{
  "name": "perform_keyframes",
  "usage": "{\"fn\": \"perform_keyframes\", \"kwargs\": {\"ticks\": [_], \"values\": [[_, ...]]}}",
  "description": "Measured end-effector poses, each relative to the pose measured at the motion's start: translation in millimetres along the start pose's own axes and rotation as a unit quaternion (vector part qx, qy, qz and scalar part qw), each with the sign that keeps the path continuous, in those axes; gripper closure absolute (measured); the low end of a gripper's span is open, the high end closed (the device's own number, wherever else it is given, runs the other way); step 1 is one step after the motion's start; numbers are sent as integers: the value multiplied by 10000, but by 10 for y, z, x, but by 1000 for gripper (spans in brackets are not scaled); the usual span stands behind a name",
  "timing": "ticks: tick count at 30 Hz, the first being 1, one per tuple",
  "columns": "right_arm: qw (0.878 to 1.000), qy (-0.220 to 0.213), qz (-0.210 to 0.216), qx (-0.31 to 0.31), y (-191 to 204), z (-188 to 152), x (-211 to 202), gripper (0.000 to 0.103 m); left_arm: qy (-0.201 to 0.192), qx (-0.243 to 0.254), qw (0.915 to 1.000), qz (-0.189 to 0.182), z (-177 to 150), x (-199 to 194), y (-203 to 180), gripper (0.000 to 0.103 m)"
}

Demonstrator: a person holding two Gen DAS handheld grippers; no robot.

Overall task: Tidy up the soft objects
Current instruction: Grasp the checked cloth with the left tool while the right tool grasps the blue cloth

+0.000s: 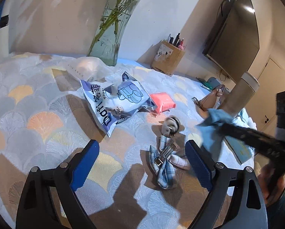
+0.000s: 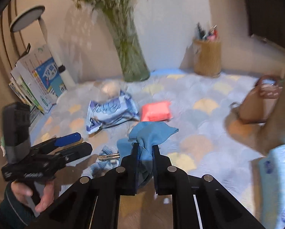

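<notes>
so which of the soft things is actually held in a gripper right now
The plain blue cloth, pinched in the shut right gripper. The plaid bow clip lies loose between the open left gripper's fingers, and the pink packet sits untouched.

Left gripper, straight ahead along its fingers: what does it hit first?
Probably the plaid bow hair clip, lying on the tablecloth between the open left gripper fingers. Depth is unclear through the fisheye.

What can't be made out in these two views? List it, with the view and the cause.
- Right wrist view: the plaid fabric hair bow with metal clip is half hidden behind the right gripper, which is shut on the blue cloth.
- Right wrist view: pale blue package cut by the edge, print blurred.
- Left wrist view: small round grey object too blurred to identify.
</notes>
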State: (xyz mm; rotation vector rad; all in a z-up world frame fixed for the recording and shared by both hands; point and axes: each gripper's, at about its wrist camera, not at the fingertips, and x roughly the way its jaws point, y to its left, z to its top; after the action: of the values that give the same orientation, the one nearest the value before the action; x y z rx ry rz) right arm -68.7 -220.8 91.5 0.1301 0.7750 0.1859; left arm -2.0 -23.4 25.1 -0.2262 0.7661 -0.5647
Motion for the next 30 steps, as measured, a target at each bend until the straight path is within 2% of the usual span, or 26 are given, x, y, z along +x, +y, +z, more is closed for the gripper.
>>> {"fn": "perform_keyframes", "kwargs": {"ticks": [3,5,8,11,12,13,14,15,17,18,20,22,25,30], "values": [[9999,-133,-57,55,-104,-23,-204,92,115,131,9998,8,-7,35,-62,12],[9994,-198,-278,-74,-130,-64,-254,92,338,367,9987,62,-16,107,-172,12],[9978,314,-460,-372,-125,-181,-40,92,761,976,9912,465,-50,282,-429,13],[9932,872,-491,-587,-78,-375,279,90,1133,1060,9863,566,-70,465,-553,21],[9927,994,-475,-493,-87,-437,344,87,1077,1076,9865,605,-70,477,-574,21],[9942,880,-443,-423,-99,-455,313,86,1048,1124,9864,582,-69,493,-599,25],[9954,855,-298,-314,-126,-468,281,75,1037,1170,9860,580,-76,499,-612,41],[9959,893,-38,-102,-189,-480,243,51,1001,1211,9857,609,-81,496,-618,58],[9959,881,62,171,-280,-500,165,25,933,1079,9885,493,-80,473,-568,70],[9963,834,24,225,-309,-512,111,21,903,969,9902,439,-72,450,-519,77],[9965,787,-72,266,-355,-525,12,21,823,730,9935,299,-79,404,-446,79],[9966,745,-56,344,-378,-488,-60,21,650,590,9955,368,-82,330,-399,79],[9967,678,84,445,-347,-381,-24,15,455,588,9968,308,-80,278,-428,80],[9952,881,-385,203,-202,-333,288,14,189,542,9981,204,-64,191,-421,80]]}}
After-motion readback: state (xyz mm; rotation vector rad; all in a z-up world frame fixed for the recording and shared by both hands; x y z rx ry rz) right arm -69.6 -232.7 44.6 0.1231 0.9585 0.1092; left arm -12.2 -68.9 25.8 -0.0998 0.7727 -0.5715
